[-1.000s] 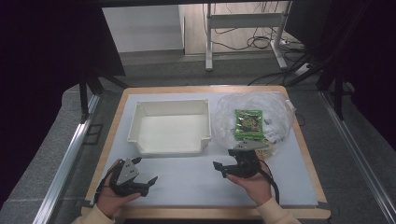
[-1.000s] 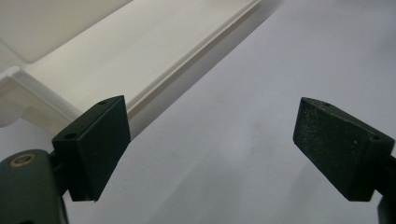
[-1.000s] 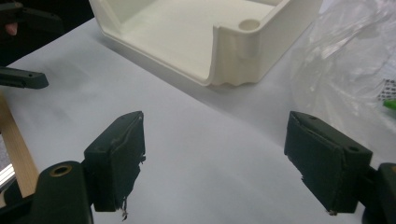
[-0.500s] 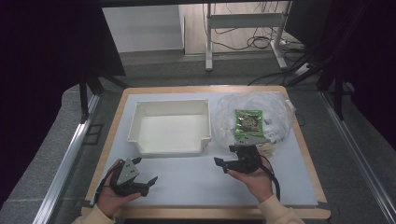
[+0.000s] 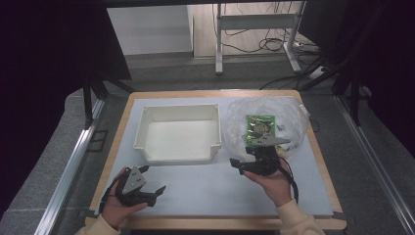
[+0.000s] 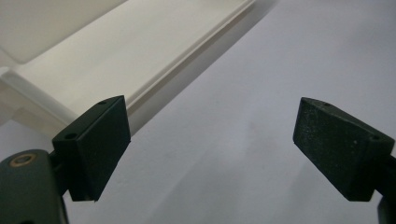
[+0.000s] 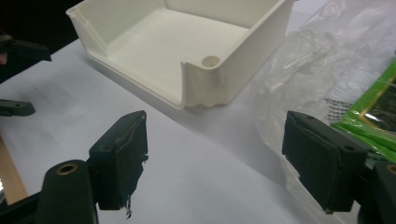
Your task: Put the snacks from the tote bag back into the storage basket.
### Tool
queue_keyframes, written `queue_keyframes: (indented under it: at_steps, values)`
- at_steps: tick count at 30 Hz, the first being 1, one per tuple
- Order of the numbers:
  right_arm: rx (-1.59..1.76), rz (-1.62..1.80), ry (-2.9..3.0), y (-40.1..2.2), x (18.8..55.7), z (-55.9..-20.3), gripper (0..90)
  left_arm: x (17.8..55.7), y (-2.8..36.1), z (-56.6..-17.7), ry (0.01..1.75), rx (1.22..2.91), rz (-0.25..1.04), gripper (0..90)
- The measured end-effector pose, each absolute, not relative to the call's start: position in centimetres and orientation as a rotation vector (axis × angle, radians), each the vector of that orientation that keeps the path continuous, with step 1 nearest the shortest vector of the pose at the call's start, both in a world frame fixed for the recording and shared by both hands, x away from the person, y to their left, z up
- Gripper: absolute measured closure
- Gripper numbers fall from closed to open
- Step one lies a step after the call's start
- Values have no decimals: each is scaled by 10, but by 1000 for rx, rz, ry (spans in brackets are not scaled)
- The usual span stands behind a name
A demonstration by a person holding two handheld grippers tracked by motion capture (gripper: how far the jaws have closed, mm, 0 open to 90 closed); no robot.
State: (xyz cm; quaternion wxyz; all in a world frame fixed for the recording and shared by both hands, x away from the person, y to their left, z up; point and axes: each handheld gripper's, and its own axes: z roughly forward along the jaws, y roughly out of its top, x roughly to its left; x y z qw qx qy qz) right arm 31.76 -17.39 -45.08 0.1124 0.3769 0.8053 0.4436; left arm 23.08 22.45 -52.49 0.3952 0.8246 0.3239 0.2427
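A white plastic bin [image 5: 178, 132] sits open on the white mat, nothing showing inside it. To its right lies a crumpled clear plastic bag [image 5: 288, 117] with a green packet [image 5: 259, 126] in it. My right gripper [image 5: 237, 166] is open just in front of the bag, jaws pointing left toward the bin's near right corner. The right gripper view has its open gripper [image 7: 215, 158] with the bin [image 7: 187, 42] ahead and the bag [image 7: 317, 70] and green packet [image 7: 373, 109] at right. My left gripper [image 5: 155, 195] is open near the front left, holding nothing. Its own view shows the open gripper [image 6: 215, 140] over bare mat beside the bin's wall [image 6: 93, 51].
The white mat [image 5: 205, 188] covers a wooden table whose rim [image 5: 215, 223] shows along the front. A table frame and cables [image 5: 254, 29] stand on the floor beyond. Metal rails [image 5: 68, 166] run along both sides.
My right gripper has moved a little away from the person, closer to the plastic bag. The left gripper has stayed put.
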Motion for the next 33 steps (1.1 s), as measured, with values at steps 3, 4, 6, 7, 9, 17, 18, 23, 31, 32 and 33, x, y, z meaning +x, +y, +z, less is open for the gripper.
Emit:
queue_keyframes:
  at_steps: [3, 4, 6, 7, 9, 17, 18, 23, 31, 32, 33]
  values:
    - [1124, 1286, 2356, -176, 320, -449, 234, 230, 226, -524, 814, 2097, 615, 110]
    - [1131, 1280, 2347, -177, 321, -448, 234, 231, 227, -524, 818, 2089, 612, 111]
    - [1142, 1270, 2343, -178, 323, -448, 233, 232, 228, -524, 823, 2087, 605, 110]
    - [1149, 1261, 2337, -179, 323, -448, 234, 232, 228, -524, 831, 2080, 598, 110]
    - [1164, 1250, 2343, -180, 324, -447, 234, 233, 228, -524, 831, 2073, 597, 110]
    - [1164, 1229, 2333, -187, 328, -437, 235, 234, 225, -524, 834, 2082, 601, 110]
    - [1164, 1229, 2333, -187, 328, -437, 235, 234, 225, -524, 834, 2082, 601, 110]
    - [1172, 1223, 2320, -195, 336, -430, 236, 233, 225, -524, 840, 2102, 608, 110]
    - [1184, 1211, 2324, -205, 347, -428, 241, 234, 225, -525, 872, 2084, 629, 110]
    - [1187, 1209, 2324, -206, 348, -428, 241, 234, 225, -525, 872, 2084, 629, 110]
    - [1191, 1205, 2322, -208, 350, -428, 241, 234, 225, -525, 873, 2090, 633, 110]
